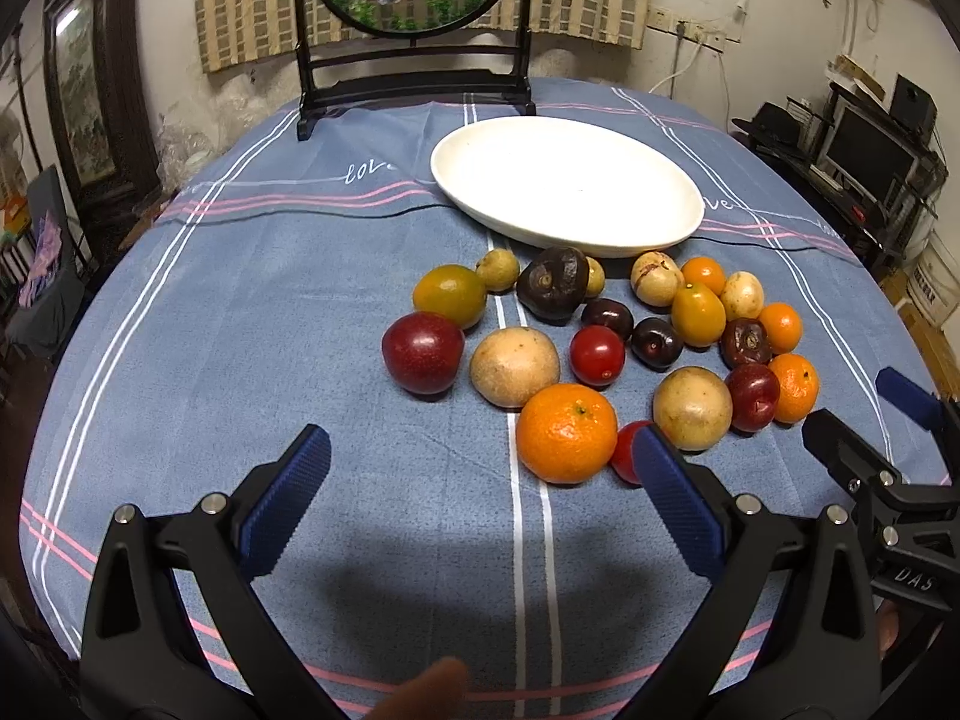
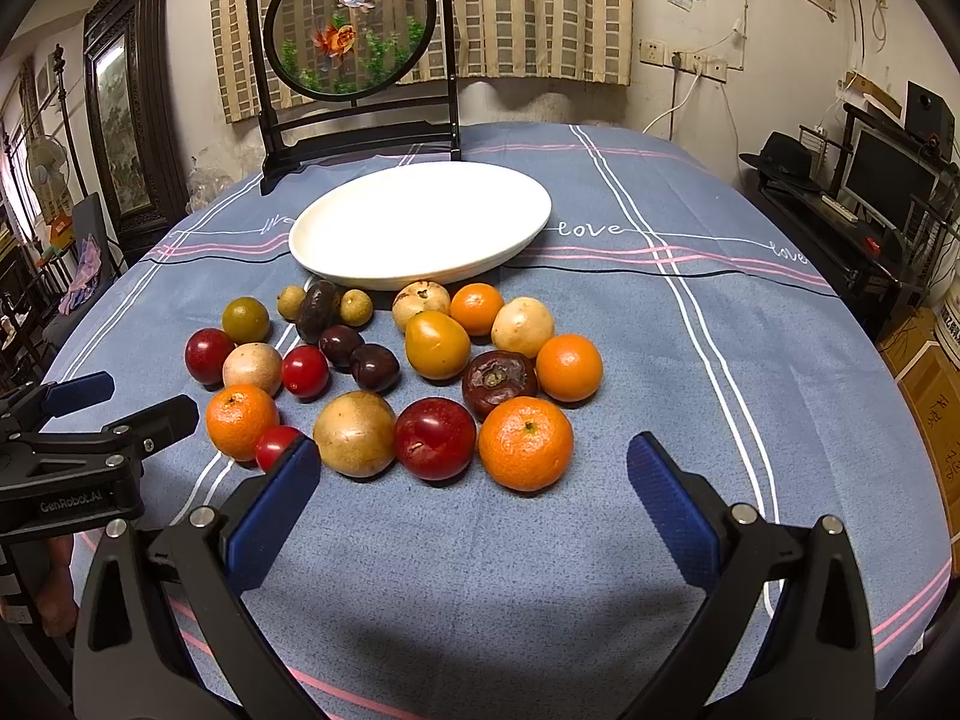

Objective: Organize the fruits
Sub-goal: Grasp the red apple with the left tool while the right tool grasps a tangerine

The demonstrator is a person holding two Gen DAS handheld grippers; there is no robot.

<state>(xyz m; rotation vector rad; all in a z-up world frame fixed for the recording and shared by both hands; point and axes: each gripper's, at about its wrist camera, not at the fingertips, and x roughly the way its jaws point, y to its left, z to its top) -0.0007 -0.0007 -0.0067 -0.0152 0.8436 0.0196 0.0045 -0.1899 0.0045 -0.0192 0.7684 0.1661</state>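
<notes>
White plate (image 2: 420, 228) sits empty behind the scattered fruits (image 2: 390, 372) on the bench (image 2: 660, 360); left hand-held gripper (image 1: 480, 504) and right hand-held gripper (image 2: 474, 510) both gape wide, holding nothing.

We hold our left gripper (image 1: 480, 498) and right gripper (image 2: 474, 504) side by side, jaws spread wide, both empty.

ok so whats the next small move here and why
Probably ease the open right gripper forward around the nearest orange. It lies right ahead between the fingers, and the white plate holds no fruit yet.
</notes>
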